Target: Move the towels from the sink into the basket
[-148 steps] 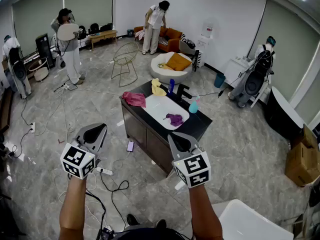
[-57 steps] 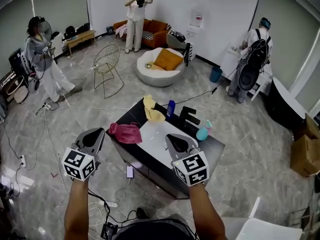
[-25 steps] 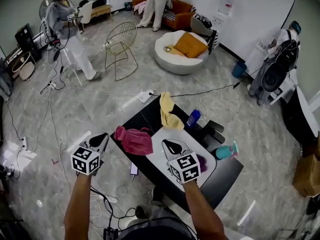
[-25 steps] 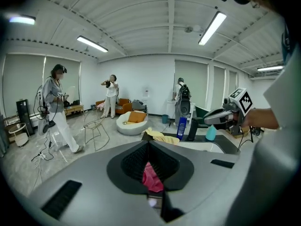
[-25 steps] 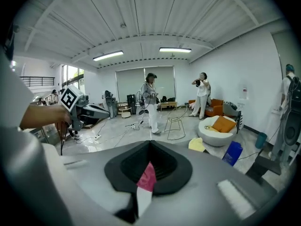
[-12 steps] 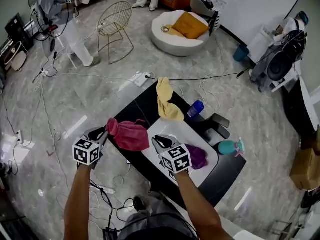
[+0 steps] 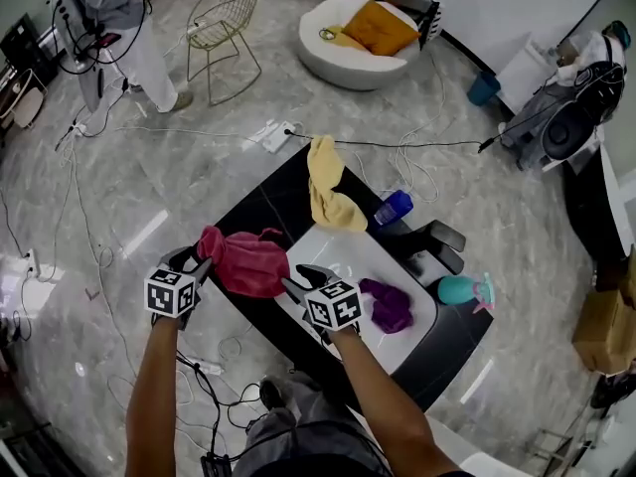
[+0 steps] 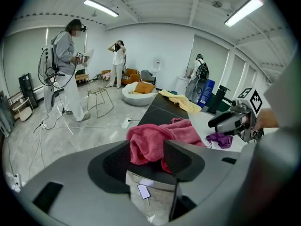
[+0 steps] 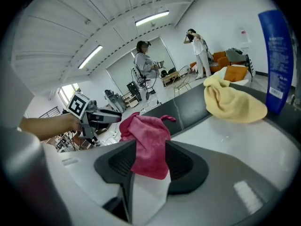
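A pink towel point(image 7: 243, 262) lies bunched on the black counter's point(image 7: 266, 205) near-left corner, outside the white sink point(image 7: 348, 256). My left gripper point(image 7: 199, 263) is at its left edge and my right gripper point(image 7: 296, 278) at its right edge. Both jaws have just been opening and stand open. In the left gripper view the pink towel point(image 8: 160, 133) shows in the gap of the left gripper point(image 8: 146, 150); the right gripper view shows the towel point(image 9: 146, 133) in the gap of the right gripper point(image 9: 150, 154). A purple towel point(image 7: 388, 304) lies in the sink. A yellow towel point(image 7: 328, 192) drapes over the counter's far edge.
A blue bottle point(image 7: 394, 207), a black faucet point(image 7: 434, 238) and a teal spray bottle point(image 7: 459, 289) stand behind the sink. Cables run over the floor around the counter. A wire chair point(image 7: 221, 8), a round seat point(image 7: 358, 38) and people are farther back.
Both grippers have come down toward the counter and closed in on the pink towel from either side. Their jaws, shut a second ago, now stand open.
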Tool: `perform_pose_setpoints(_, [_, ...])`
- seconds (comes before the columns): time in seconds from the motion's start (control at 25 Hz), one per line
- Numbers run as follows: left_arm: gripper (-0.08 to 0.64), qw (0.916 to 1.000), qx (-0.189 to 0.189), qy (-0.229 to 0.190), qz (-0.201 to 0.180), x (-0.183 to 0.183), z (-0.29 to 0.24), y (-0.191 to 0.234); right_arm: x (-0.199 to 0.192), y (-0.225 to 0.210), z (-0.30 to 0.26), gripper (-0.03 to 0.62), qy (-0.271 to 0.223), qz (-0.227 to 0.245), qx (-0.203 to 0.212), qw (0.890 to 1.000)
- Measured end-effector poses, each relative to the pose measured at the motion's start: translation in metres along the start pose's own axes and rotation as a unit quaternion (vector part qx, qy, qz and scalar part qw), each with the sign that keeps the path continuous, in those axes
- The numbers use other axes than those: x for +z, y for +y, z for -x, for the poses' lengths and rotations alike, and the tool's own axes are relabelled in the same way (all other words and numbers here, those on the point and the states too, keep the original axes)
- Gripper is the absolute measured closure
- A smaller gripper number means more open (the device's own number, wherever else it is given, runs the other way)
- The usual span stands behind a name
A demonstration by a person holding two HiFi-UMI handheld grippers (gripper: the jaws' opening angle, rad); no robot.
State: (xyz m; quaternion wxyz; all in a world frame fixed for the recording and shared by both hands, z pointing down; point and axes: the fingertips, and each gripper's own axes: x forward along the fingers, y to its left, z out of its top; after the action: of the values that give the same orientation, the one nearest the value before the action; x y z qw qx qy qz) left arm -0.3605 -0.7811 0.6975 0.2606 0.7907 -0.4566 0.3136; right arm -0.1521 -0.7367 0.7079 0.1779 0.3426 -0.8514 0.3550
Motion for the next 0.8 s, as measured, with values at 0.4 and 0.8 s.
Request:
perform_pose_setpoints(0.4, [0.339,0.9998,0.005,0.004,0.020,-0.012,-0.028,0.013,-0.027,-0.031,-0.040,0.347,0.010,-0.065,0.027,0.997])
perform_pose_setpoints(0.8, [0.518,0.9992,0.032,-0.012,0.022,-0.014,-0.032,0.018,-0.033,-0.032,-0.056,0.576,0.020,-0.031,0.019,0.999])
